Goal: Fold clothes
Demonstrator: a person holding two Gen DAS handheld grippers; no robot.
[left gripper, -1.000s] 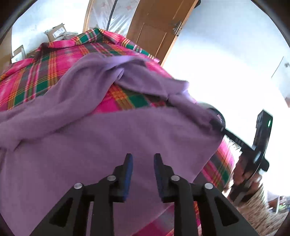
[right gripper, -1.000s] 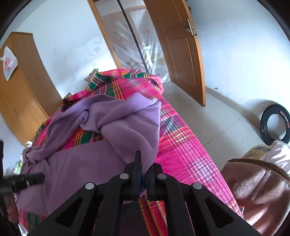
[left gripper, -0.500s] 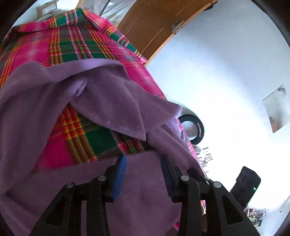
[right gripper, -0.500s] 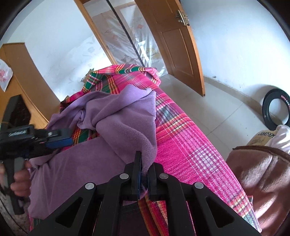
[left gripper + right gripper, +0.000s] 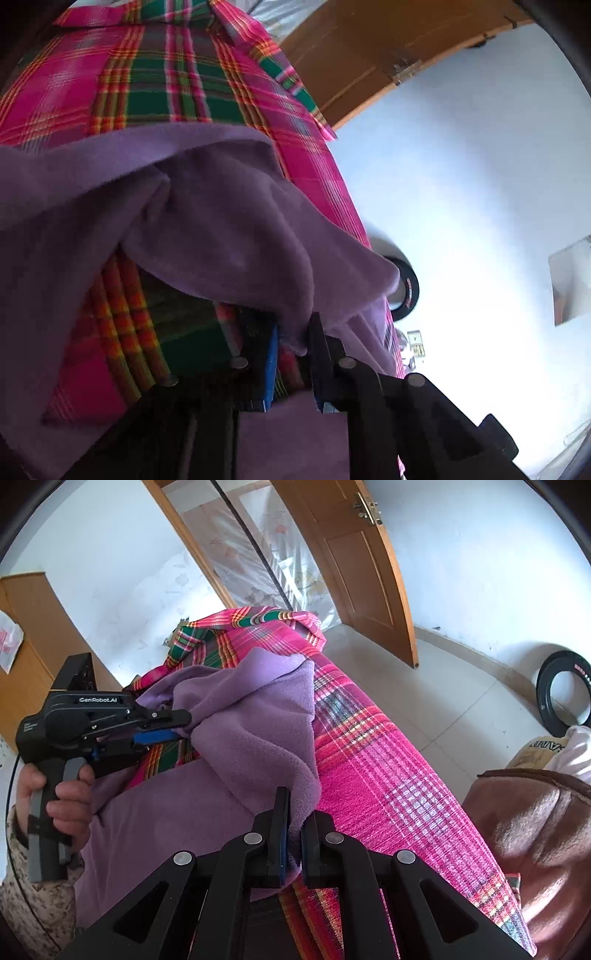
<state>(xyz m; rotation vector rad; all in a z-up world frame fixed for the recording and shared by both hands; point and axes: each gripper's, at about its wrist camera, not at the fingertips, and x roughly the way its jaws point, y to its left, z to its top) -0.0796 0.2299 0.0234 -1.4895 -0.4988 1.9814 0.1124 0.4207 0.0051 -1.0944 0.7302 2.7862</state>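
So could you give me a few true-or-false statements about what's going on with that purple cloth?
1. The right hand-held gripper is shut on the purple cloth. True.
2. The cloth lies on a plain white sheet. False: it lies on a pink plaid cover.
3. The left hand-held gripper is at a bunched part of the cloth. True.
4. The wooden door is shut. False: it stands open.
5. A black tyre leans by the wall. True.
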